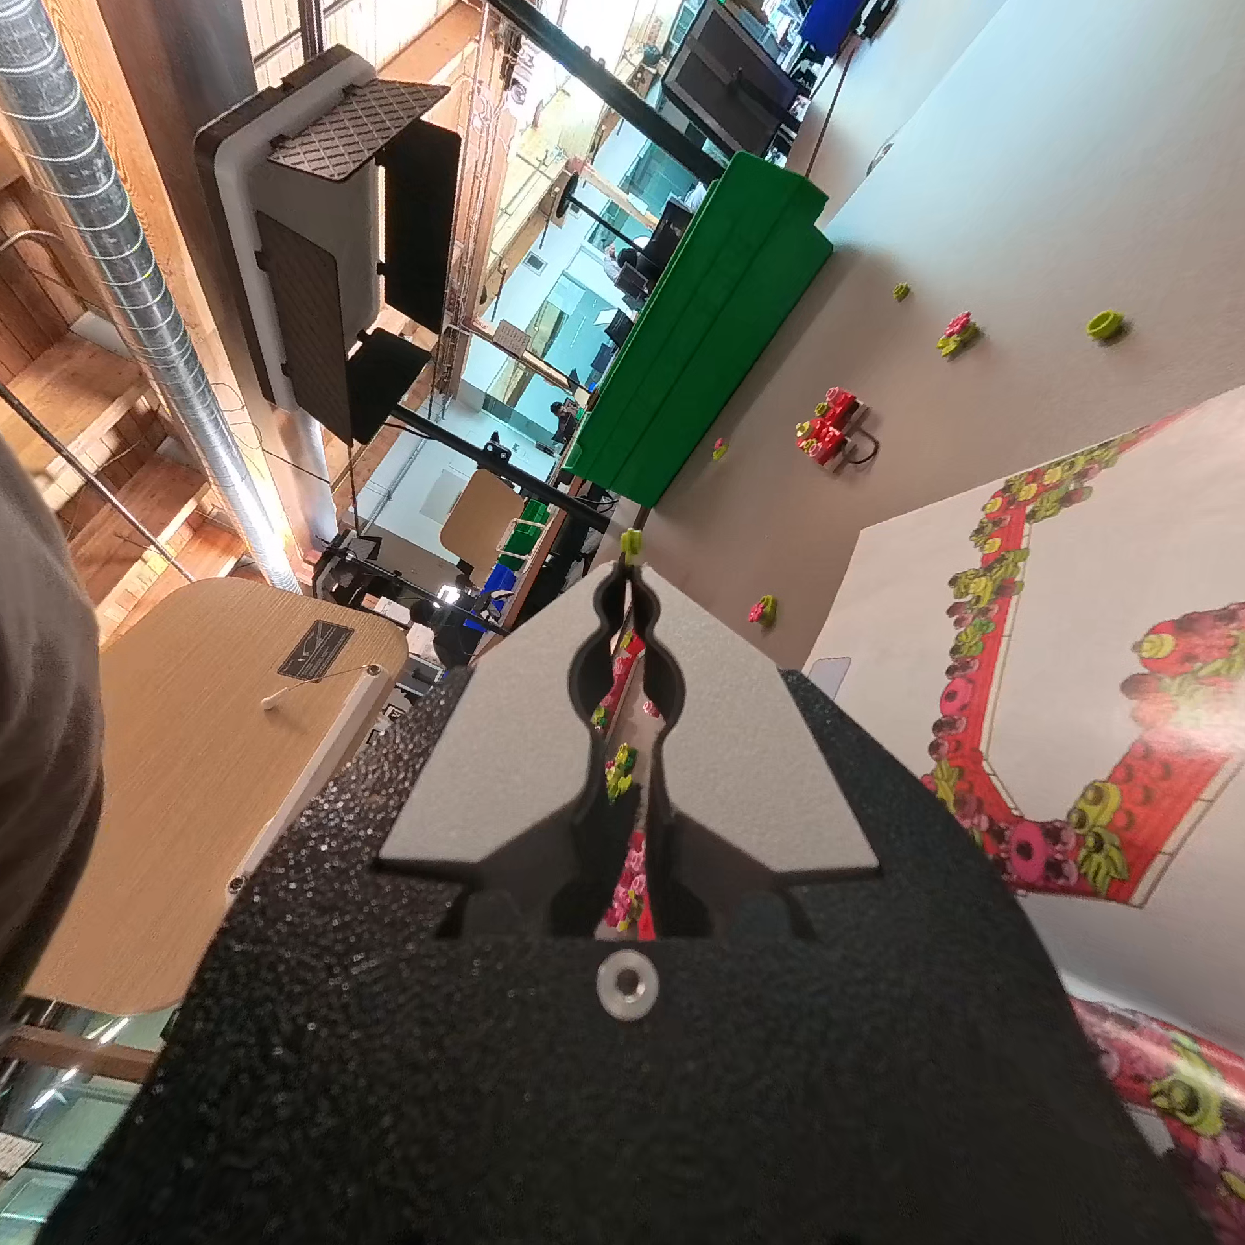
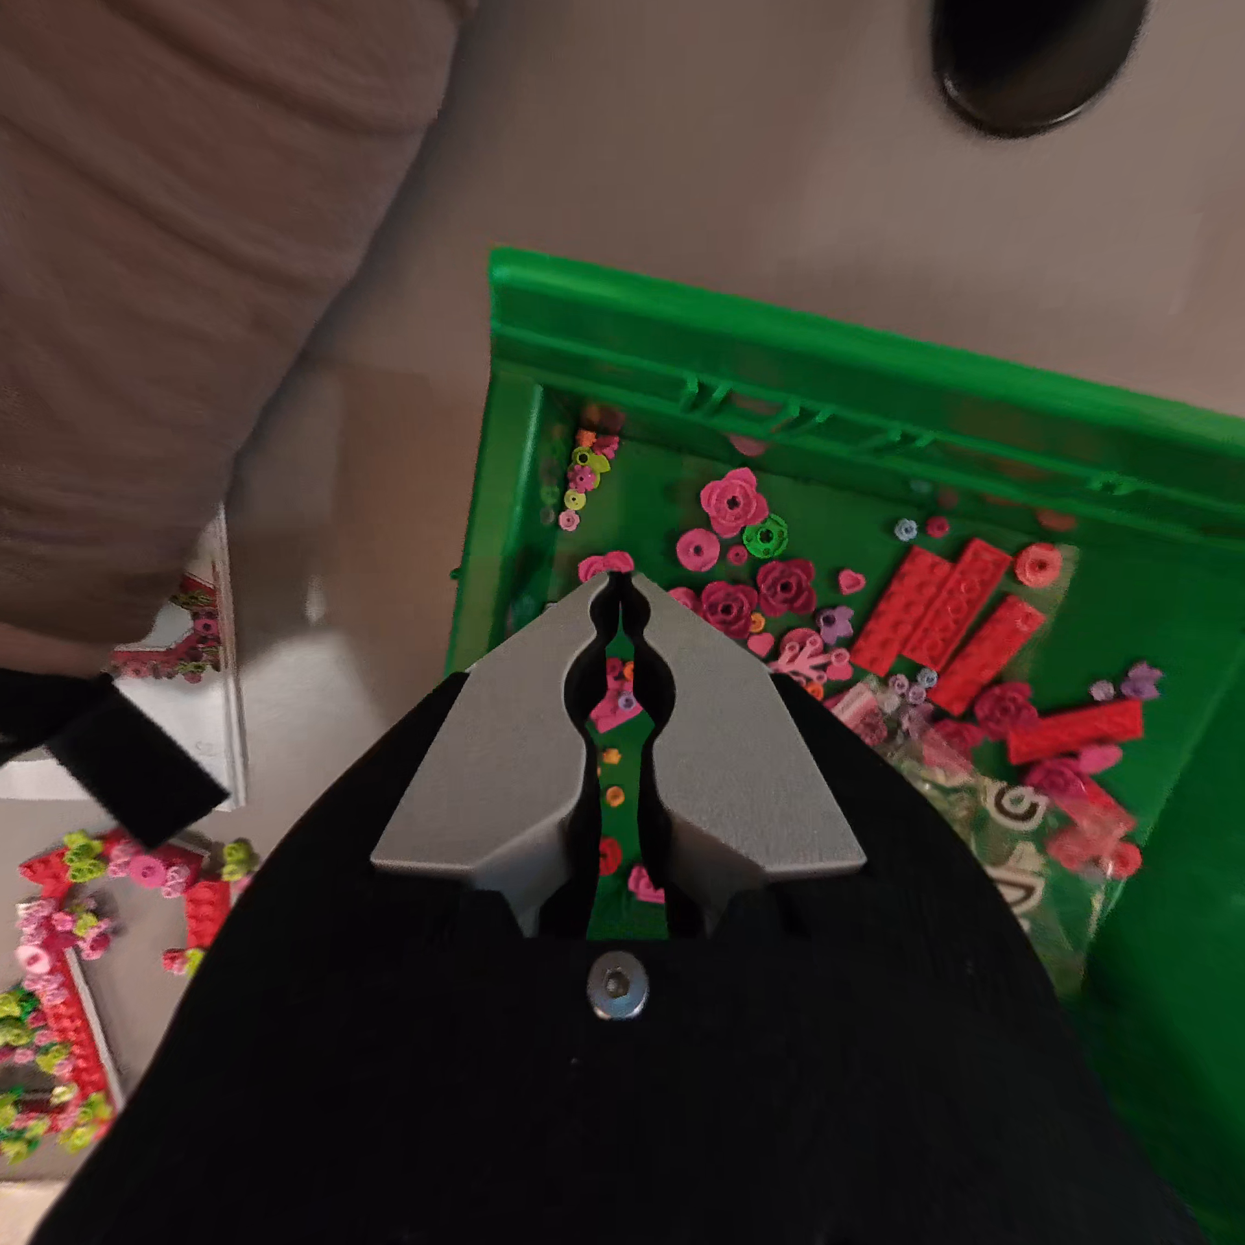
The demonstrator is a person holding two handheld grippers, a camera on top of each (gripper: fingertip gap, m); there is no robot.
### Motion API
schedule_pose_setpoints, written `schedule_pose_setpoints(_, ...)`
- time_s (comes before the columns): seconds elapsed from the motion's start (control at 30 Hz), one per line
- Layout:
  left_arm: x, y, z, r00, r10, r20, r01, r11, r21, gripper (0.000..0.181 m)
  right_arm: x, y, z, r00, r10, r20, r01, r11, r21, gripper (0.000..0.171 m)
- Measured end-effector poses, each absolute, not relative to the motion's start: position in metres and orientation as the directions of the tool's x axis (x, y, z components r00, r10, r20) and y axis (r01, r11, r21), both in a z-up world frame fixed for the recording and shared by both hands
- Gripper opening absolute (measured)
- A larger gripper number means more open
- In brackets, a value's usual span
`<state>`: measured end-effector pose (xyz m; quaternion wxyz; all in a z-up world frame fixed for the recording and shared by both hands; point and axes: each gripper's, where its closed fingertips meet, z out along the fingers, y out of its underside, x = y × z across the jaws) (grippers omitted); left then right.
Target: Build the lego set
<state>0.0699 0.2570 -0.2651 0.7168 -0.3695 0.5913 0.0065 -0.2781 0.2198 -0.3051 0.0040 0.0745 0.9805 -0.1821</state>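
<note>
Between the grey fingertips of the left hand-held gripper point(image 1: 630, 571), a small lime-green plastic piece point(image 1: 629, 543) is pinched tight, and farther off toward 2 o'clock a partly built red brick cluster point(image 1: 830, 427) sits on the grey table point(image 1: 1051, 202), with the green plastic bin point(image 1: 700, 323) at 12 o'clock. Nearest the right hand-held gripper point(image 2: 620, 577), whose tips are closed on a pink flower-shaped piece point(image 2: 601, 564), lies the bin's green floor point(image 2: 842, 512), strewn beyond toward 2 o'clock with dark pink rose pieces point(image 2: 786, 587) and flat red plates point(image 2: 943, 610); the red flowered frame point(image 2: 60, 990) rests on the table at 8 o'clock.
</note>
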Motion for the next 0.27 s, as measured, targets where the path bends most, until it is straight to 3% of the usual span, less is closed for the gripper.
schedule_pose_setpoints(0.03, 0.070, 0.257, -0.266, 0.297, -0.424, -0.855, -0.451, 0.728, -0.517, 0.000, -0.277, 0.222, -0.299, -0.986, 0.166, -0.028, 0.165, 0.918, -0.359, 0.000)
schedule_pose_setpoints(0.27, 0.072, 0.252, -0.268, 0.266, -0.392, -0.881, -0.456, 0.754, -0.473, 0.000, -0.238, 0.257, -0.230, -0.861, 0.467, 0.204, 0.368, 0.846, -0.385, 0.000)
